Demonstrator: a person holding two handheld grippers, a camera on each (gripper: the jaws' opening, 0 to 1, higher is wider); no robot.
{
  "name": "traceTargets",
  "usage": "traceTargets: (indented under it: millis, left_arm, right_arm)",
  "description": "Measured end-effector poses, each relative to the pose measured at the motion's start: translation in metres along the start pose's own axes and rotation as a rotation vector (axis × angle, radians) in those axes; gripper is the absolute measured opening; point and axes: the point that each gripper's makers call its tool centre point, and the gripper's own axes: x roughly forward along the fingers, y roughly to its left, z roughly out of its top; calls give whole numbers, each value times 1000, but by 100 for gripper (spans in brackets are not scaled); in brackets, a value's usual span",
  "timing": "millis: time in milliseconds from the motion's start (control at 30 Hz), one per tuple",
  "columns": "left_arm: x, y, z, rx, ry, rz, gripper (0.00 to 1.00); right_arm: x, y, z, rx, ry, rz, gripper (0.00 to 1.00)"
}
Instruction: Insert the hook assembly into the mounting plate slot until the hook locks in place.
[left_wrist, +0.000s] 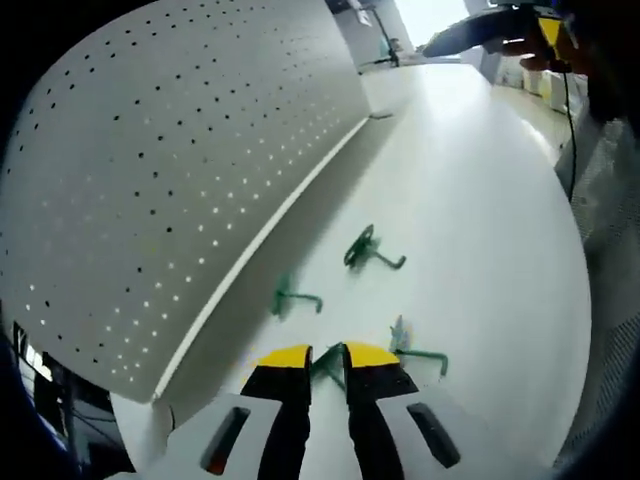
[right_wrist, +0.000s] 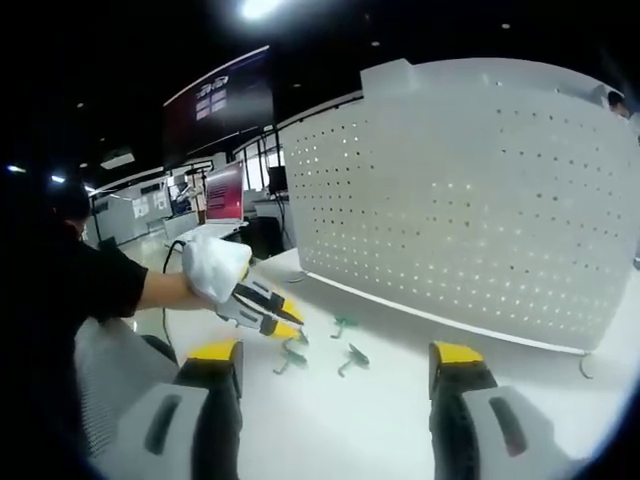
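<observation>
- Left gripper view: the left tool (left_wrist: 327, 362) sits low over the white worktop (left_wrist: 470, 200), its yellow-tipped jaws close together with only a narrow gap between them.
- A green hook (left_wrist: 327, 368) lies in that gap at the jaw tips. It looks pinched, but I cannot tell for certain whether the jaws bear on it.
- Three more green hooks lie loose on the worktop ahead: one just right of the jaw tips (left_wrist: 418, 350), one further out on the left near the board (left_wrist: 290, 297), and one furthest off, mid-worktop (left_wrist: 367, 250).
- White perforated mounting plate (left_wrist: 170, 180) stands upright along the left of the worktop, its lower edge meeting the surface. All four hooks are apart from it.
- At top right of this view a hand holds the other gripper (left_wrist: 520, 35) aloft, well away from the hooks.
- Right gripper view: the right tool (right_wrist: 337, 365) is held high with jaws spread wide, nothing between them.
- Same view: the left tool (right_wrist: 290, 325), held by a white-gloved hand (right_wrist: 215, 268), angles down to the worktop (right_wrist: 400, 420) among the hooks (right_wrist: 352, 358).
- The mounting plate (right_wrist: 470, 200) rises to the right, behind the hooks.
- A person's dark sleeve (right_wrist: 100, 280) shows at left; monitors (right_wrist: 225, 190) stand in the dim background.
</observation>
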Motion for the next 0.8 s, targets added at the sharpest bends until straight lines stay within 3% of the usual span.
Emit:
traceTargets:
  millis: [367,633,800]
  left_arm:
    - [4,2,-7,21,28,8,9]
    - [0,4,-11,-10,44,21,2]
    - [-1,4,-10,-21,37,25,3]
  right_arm:
    - [0,-2,-1,0,4,-8,72]
    - [1,0,0,-3,3,-2,72]
    - [0,0,1,-2,-2,-1,72]
